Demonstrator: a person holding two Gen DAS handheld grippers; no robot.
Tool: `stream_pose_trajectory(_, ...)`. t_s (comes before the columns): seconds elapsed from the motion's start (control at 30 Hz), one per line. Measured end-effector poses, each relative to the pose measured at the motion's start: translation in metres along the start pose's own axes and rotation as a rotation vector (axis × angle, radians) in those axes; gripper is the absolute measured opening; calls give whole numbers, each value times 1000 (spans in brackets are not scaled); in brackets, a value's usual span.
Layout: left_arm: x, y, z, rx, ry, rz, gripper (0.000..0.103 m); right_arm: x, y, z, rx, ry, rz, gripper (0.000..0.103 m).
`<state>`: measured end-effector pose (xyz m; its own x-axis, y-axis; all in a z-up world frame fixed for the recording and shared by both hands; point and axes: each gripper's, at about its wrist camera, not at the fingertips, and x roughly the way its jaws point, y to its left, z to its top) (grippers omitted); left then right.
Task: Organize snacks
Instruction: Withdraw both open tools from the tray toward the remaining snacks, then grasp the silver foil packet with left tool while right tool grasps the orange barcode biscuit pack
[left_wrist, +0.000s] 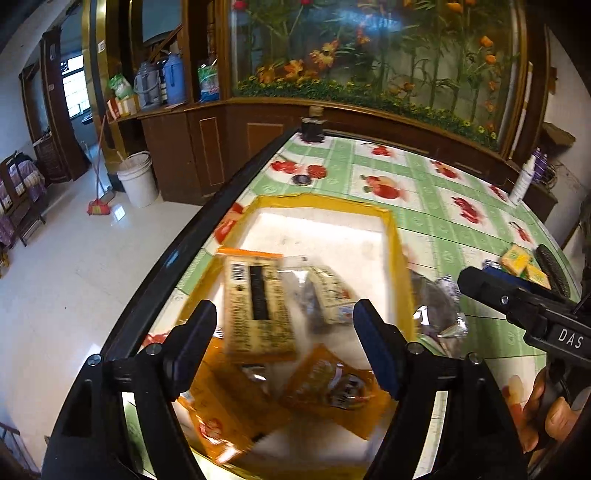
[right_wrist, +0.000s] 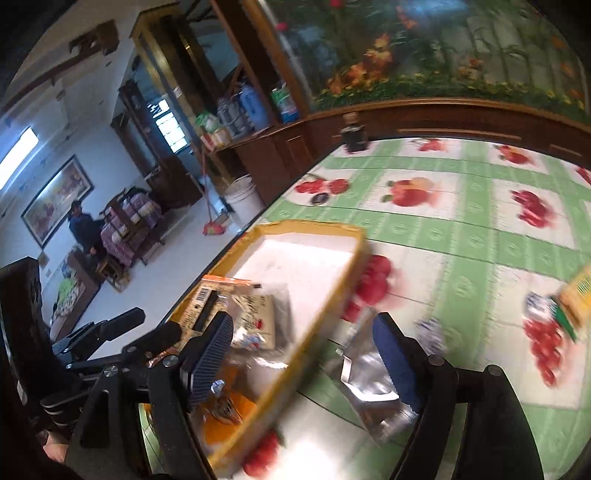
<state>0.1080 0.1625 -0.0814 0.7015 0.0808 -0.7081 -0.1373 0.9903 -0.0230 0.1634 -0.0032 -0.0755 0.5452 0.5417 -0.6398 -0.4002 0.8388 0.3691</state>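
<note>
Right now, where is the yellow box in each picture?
Left wrist view: the yellow box fills the middle, behind the open left gripper.
Right wrist view: the box lies left of centre, behind the right gripper.
Shared landmark: the white bucket on the floor, beyond the box's left side.

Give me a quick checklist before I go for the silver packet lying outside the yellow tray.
1. Left gripper empty, fingers apart: ok.
2. Right gripper empty, fingers apart: ok.
3. Silver packet lies on the tablecloth beside the yellow tray, not in it: ok.
4. Free white floor at the tray's far end: ok.
5. Beige barcode packet and orange packets inside the tray: ok.
6. Packet's exact edges for a clean pinch: cannot tell, the picture is blurred.
</note>
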Motion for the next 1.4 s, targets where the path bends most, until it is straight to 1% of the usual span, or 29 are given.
stream_pose_trajectory(0.13,-11,-27,-4,45,-21,4,77,-29,-29,-18,53,-11,-39,84)
stream_pose_trajectory(0.23,-18,-42,-7,67,-30,-3,82,-52,-50,-35,96,-24,-63,84)
stream_pose_trajectory(0.33,-21,-57,-10,88,-32,-11,83,-70,-69,-50,130,-33,-90,85)
stream_pose_trajectory(0.57,-23,-93,-24,132,2,-62,82,-103,-108,-85,196,-37,-149,86)
stream_pose_trajectory(0.7,-15,-118,-37,169,54,-102,82,-116,-131,-105,240,-27,-180,87)
stream_pose_trajectory(0.8,-7,-132,-42,164,91,-132,82,-128,-144,-118,267,-29,-204,87)
stream_pose_trajectory(1.0,10,-144,-47,117,160,-171,82,-150,-168,-132,329,-45,-238,87)
stream_pose_trajectory(1.23,7,-149,-51,124,156,-159,82,-163,-178,-138,319,-60,-274,87)
stream_pose_trajectory(1.4,10,-147,-55,113,166,-160,82,-177,-191,-151,349,-73,-313,87)
